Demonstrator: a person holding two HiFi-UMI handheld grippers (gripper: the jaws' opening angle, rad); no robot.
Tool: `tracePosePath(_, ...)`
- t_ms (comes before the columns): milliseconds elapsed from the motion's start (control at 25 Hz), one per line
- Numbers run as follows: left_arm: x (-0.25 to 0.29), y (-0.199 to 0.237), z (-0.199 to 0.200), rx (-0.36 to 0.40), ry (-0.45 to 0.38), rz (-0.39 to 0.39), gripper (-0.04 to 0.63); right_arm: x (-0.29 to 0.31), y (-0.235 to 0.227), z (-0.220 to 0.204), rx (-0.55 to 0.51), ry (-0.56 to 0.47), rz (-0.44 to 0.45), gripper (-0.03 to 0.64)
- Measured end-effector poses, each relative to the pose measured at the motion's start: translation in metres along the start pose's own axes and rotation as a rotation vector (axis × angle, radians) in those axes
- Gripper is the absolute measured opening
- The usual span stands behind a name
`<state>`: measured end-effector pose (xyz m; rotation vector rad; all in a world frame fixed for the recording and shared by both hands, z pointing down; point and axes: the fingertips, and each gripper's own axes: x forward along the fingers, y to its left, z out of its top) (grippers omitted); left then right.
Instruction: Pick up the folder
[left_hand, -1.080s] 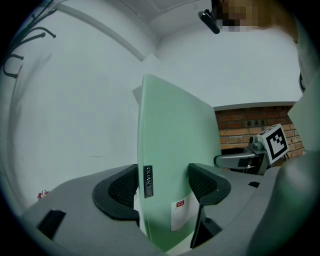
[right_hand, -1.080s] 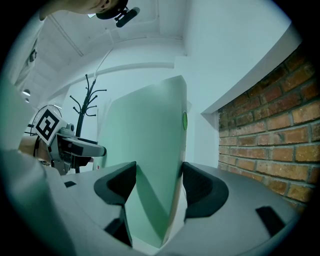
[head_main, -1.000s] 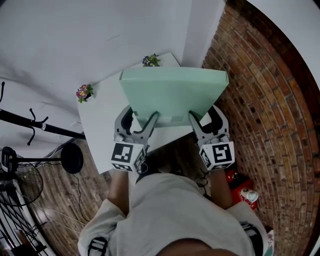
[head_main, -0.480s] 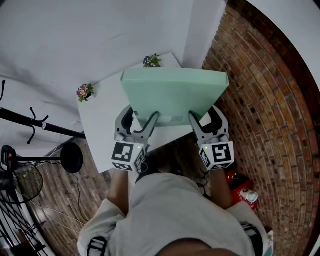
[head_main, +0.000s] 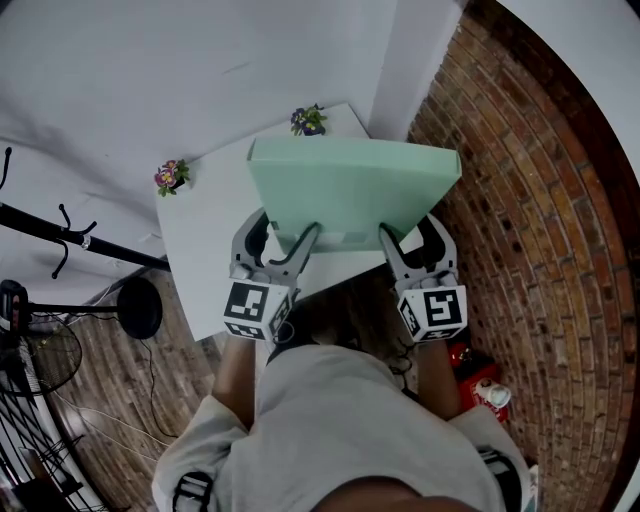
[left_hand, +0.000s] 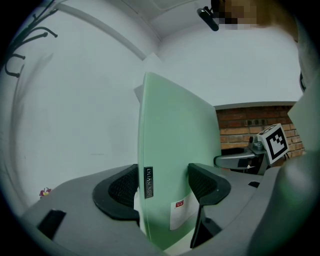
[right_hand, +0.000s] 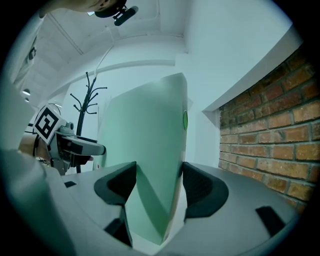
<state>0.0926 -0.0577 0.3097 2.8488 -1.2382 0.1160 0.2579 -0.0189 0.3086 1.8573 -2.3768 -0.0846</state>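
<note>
The left gripper (head_main: 287, 245) and right gripper (head_main: 408, 240) each clamp their jaws on the near edge of the green folder (head_main: 350, 190). It rises beyond the jaws, apparently clear of the white table (head_main: 200, 250). The pick-up looks nearly done, and the next move calls for a steady, even hold.

Folder (head_main: 350, 190) mint green; table (head_main: 205, 240) white; wall (head_main: 520, 230) red-brown brick pattern.
</note>
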Motion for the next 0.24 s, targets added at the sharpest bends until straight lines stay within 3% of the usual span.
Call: tracePosePath(240, -0.0004, 0.0031, -0.0077, 0.004, 0.015, -0.007, 0.325, 0.0014, 0.0032, -0.0046, 0.004, 0.011, -0.006, 0.290)
